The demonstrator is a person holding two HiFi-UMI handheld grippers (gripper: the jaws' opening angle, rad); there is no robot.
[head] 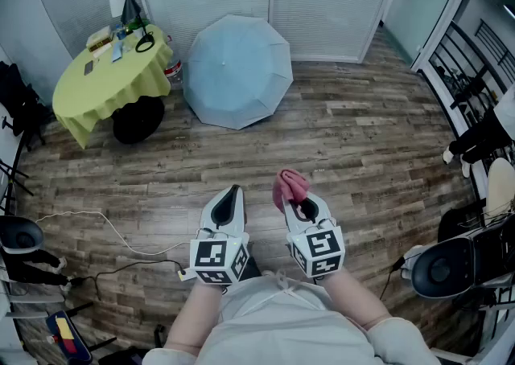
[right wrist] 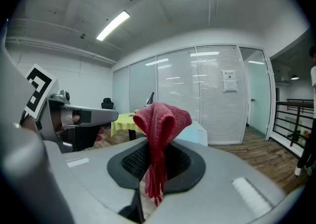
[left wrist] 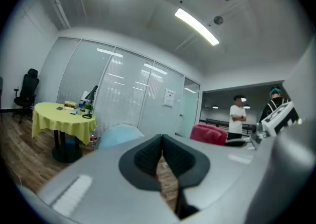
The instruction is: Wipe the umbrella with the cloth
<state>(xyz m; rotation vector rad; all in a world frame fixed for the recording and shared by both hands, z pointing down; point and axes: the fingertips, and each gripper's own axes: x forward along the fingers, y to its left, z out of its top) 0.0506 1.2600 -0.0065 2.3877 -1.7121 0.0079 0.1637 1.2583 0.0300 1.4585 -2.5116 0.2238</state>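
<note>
Right gripper (right wrist: 157,163): jaws clamped on a red knitted cloth (right wrist: 160,129). The cloth bunches up above the pads, and a narrow tail hangs down between them.

Left gripper (left wrist: 162,155): jaws together at the tips, nothing between them. Only a thin sliver of wooden plank floor (head: 362,138) shows through lower down.

Head view: both grippers are held side by side, low and close to the body, pointing forward, not touching.

Pale blue open umbrella (head: 238,71): lies canopy-up on the floor, well apart from both grippers, ahead and slightly to the left. It sits just beside a round table with a yellow-green tablecloth (head: 109,82), which carries small items.

Left gripper view: two people (left wrist: 238,117) stand in the far background.
</note>
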